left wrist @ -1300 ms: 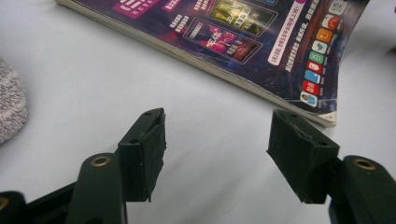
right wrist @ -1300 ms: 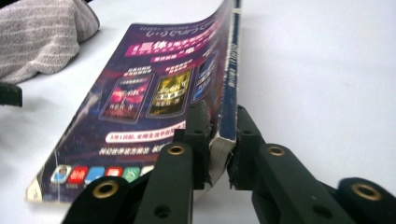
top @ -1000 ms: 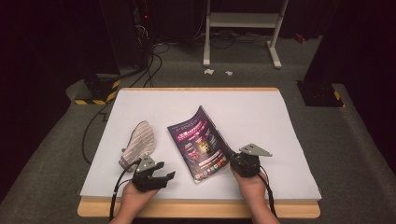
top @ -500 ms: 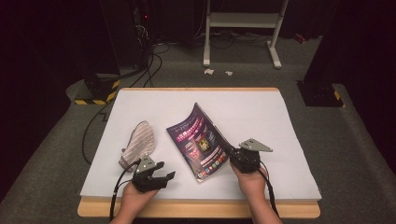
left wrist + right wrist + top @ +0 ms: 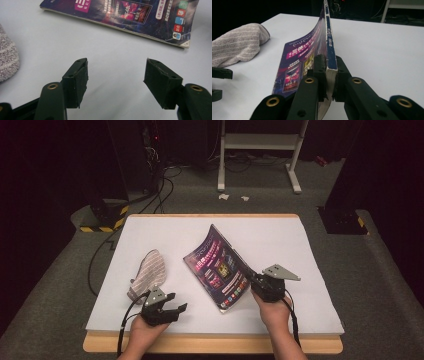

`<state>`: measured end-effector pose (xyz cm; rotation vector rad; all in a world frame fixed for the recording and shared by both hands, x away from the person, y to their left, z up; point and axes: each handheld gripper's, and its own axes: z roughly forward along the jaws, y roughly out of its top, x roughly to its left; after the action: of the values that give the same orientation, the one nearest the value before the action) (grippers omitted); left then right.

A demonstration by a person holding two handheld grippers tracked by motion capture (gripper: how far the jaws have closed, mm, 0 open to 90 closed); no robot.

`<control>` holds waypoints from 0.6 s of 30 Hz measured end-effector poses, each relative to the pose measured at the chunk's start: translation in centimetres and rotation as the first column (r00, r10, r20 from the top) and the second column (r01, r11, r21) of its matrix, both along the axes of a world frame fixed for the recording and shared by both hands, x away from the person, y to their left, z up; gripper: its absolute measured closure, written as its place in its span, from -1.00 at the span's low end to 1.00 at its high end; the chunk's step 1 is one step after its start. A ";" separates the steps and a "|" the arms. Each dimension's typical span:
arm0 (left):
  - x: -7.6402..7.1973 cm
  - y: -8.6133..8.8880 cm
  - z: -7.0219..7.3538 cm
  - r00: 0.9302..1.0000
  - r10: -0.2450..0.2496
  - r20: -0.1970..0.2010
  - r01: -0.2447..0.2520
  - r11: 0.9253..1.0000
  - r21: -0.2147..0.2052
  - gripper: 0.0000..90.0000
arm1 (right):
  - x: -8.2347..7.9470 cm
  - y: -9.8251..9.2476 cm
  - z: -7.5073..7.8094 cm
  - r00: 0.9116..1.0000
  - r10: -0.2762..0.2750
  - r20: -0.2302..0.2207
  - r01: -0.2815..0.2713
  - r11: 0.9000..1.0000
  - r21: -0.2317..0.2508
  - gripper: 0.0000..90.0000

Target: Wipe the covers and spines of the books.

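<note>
Now the right gripper (image 5: pixel 256 282) is clamped on the magazine's (image 5: pixel 217 265) spine edge, tipping that side off the table (image 5: pixel 280 235) while the opposite long edge stays down on the white top. That puts the magazine at table centre, with the right gripper at its 4 o'clock. Over at 8 o'clock, the left gripper (image 5: pixel 176 303) hovers low, jaws apart on nothing, just beside the striped cloth (image 5: pixel 147 272).
</note>
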<state>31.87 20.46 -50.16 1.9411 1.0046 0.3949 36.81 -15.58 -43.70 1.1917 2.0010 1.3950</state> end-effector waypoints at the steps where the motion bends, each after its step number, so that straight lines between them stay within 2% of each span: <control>1: 0.0 0.0 0.0 1.000 0.000 0.001 0.000 1.000 0.001 -0.21 | 0.0 0.0 0.0 1.000 0.000 0.000 0.000 1.000 0.000 0.87; 9: -0.1 -0.2 0.0 1.000 0.000 0.013 0.000 1.000 0.004 -0.21 | -0.5 -0.7 1.5 0.998 -0.020 0.053 0.018 1.000 0.022 0.88; 18: -0.2 -0.1 0.0 1.000 0.001 0.016 -0.001 1.000 0.006 -0.21 | -0.9 -0.8 3.1 0.992 -0.045 0.117 0.040 0.998 0.043 0.88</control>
<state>31.69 20.33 -50.12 1.9398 0.9951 0.4137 35.92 -16.35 -40.58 1.1346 1.8649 1.4563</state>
